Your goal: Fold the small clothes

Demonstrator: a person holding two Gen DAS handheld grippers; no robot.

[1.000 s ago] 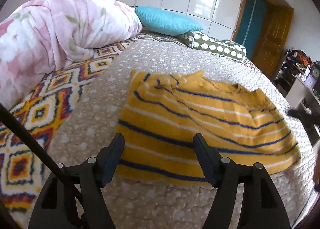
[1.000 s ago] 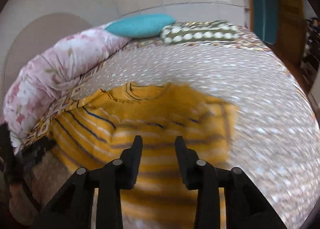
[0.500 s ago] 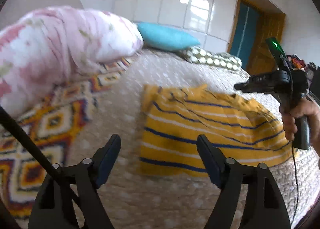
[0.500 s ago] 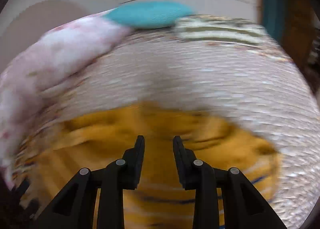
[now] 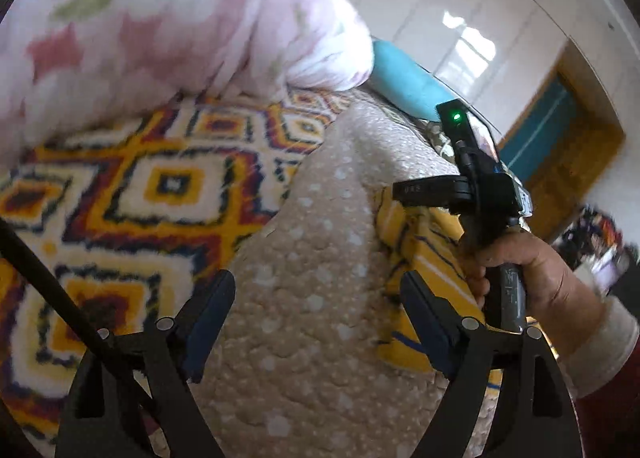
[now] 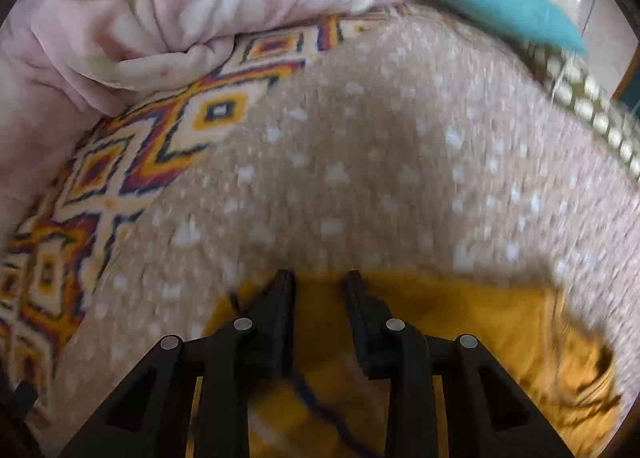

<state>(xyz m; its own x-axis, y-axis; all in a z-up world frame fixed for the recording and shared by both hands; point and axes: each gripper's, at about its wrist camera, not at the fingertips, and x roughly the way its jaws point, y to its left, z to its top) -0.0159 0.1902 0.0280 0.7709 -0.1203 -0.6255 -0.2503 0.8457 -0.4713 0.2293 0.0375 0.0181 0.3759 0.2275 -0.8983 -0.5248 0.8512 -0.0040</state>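
On the bed: a yellow striped top lies flat on the dotted beige bedspread, under and just ahead of the right tool.
Right tool: jaws partly apart over the top's near edge; nothing visibly pinched between them, though blur hides any contact.
Left tool: jaws wide and empty; the top sits beside its right finger, bare bedspread between the jaws.
Change: a second ago the left tool faced the whole garment; now it has swung aside, so the patterned blanket and pink floral duvet fill its view, and its jaws have widened. The right tool has dropped close to the cloth.
Meaning: judged from this, both tools are lining up on one edge for a fold; no fold made yet.
Person: a hand grips the right tool's handle.
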